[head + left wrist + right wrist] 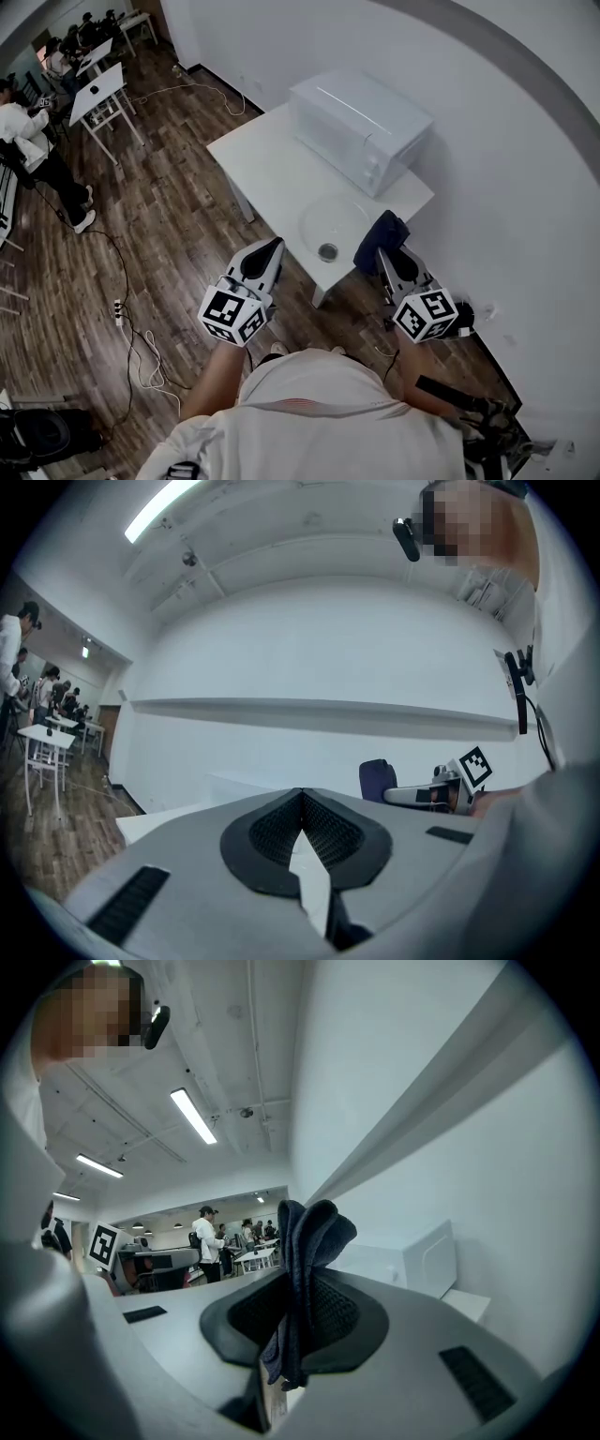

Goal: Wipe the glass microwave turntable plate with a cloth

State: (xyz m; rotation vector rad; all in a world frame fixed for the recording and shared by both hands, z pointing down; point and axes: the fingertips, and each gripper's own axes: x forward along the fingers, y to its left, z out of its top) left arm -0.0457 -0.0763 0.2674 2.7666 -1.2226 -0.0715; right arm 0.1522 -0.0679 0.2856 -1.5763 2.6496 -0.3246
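Note:
The clear glass turntable plate [333, 226] lies on the white table [262, 169] in front of the microwave [359, 128], a small metal hub at its near rim. My right gripper [382, 251] is shut on a dark blue cloth [380, 240], held just off the table's near corner; in the right gripper view the cloth [302, 1288] stands pinched between the jaws. My left gripper [274, 246] is shut with nothing in it, held above the floor near the table's front edge; its jaws [302, 794] meet at the tips.
The microwave's door looks closed. The table stands against a white wall [487, 187]. Cables and a power strip [117, 311] lie on the wooden floor. People and white desks [98, 89] are at the far left.

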